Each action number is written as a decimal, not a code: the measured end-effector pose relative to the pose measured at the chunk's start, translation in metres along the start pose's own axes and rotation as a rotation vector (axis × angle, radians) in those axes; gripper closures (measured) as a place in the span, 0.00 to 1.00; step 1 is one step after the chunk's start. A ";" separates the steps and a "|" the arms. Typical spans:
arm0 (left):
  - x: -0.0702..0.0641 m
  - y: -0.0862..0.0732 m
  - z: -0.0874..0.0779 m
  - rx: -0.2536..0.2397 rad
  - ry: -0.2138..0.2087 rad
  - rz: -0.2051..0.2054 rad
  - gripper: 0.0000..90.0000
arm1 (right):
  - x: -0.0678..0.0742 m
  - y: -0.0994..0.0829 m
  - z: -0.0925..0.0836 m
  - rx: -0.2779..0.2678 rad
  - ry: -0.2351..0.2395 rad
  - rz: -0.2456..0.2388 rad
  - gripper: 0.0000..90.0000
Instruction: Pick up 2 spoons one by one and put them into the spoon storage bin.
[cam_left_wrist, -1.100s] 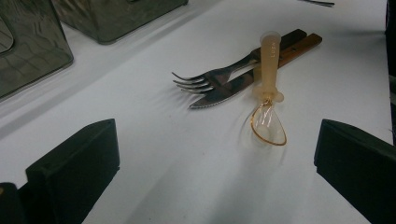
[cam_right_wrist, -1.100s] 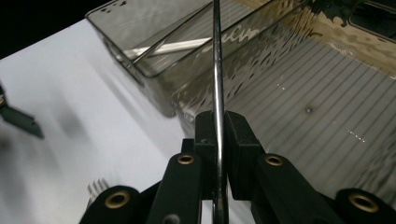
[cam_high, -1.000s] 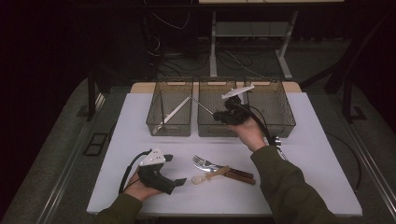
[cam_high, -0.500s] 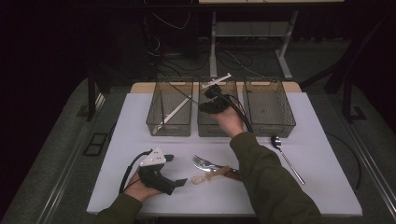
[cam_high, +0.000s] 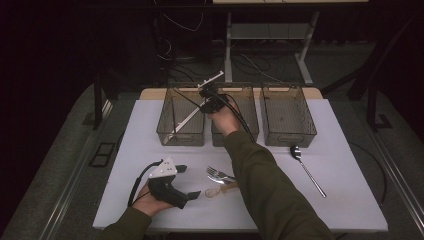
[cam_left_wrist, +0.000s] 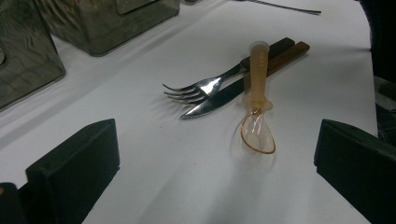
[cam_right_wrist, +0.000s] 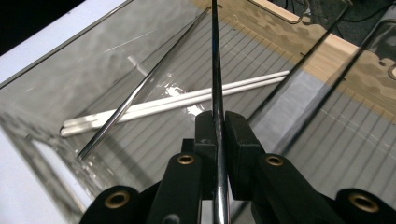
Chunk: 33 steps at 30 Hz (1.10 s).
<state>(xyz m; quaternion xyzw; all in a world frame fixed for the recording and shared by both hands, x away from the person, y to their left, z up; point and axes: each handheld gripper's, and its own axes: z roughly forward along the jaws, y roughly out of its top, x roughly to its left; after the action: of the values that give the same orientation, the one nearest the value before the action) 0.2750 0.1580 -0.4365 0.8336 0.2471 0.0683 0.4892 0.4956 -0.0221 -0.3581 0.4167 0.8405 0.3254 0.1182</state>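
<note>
My right gripper (cam_high: 209, 101) hangs over the left of three clear bins (cam_high: 181, 138), shut on a thin metal chopstick (cam_right_wrist: 215, 56) that runs straight up between its jaws (cam_right_wrist: 217, 122). Below it in that bin lie a second metal chopstick (cam_right_wrist: 140, 88) and a pair of white chopsticks (cam_right_wrist: 187, 101). My left gripper (cam_high: 189, 181) rests on the white table (cam_high: 345, 200) near the front edge, jaws open with nothing between them (cam_left_wrist: 215, 168). Just ahead of it lie a fork (cam_left_wrist: 201, 88), a wooden-handled knife (cam_left_wrist: 219, 96) and a clear amber plastic spoon (cam_left_wrist: 258, 84).
The middle bin (cam_high: 235, 141) and the right bin (cam_high: 289, 116) stand in a row along the table's back. A metal spoon (cam_high: 305, 168) lies on the table in front of the right bin. The right sleeve crosses the table's middle.
The right hand has carried the chopstick leftward, from over the middle and right bins to over the left bin, which uncovered the metal spoon on the table. The left hand has stayed put.
</note>
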 end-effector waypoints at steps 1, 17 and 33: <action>0.000 0.000 0.000 0.000 -0.002 0.001 0.00 | 0.001 0.002 0.003 0.004 -0.010 -0.004 0.94; -0.001 0.001 0.000 -0.004 -0.007 -0.002 0.00 | 0.013 0.006 0.017 -0.026 0.000 0.009 0.68; -0.001 0.000 0.000 -0.007 0.006 0.005 0.00 | 0.009 -0.025 -0.037 -0.153 0.186 -0.114 0.48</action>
<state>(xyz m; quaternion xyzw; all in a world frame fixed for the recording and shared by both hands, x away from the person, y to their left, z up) 0.2739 0.1569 -0.4362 0.8323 0.2462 0.0732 0.4913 0.4568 -0.0432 -0.3456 0.3263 0.8428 0.4185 0.0895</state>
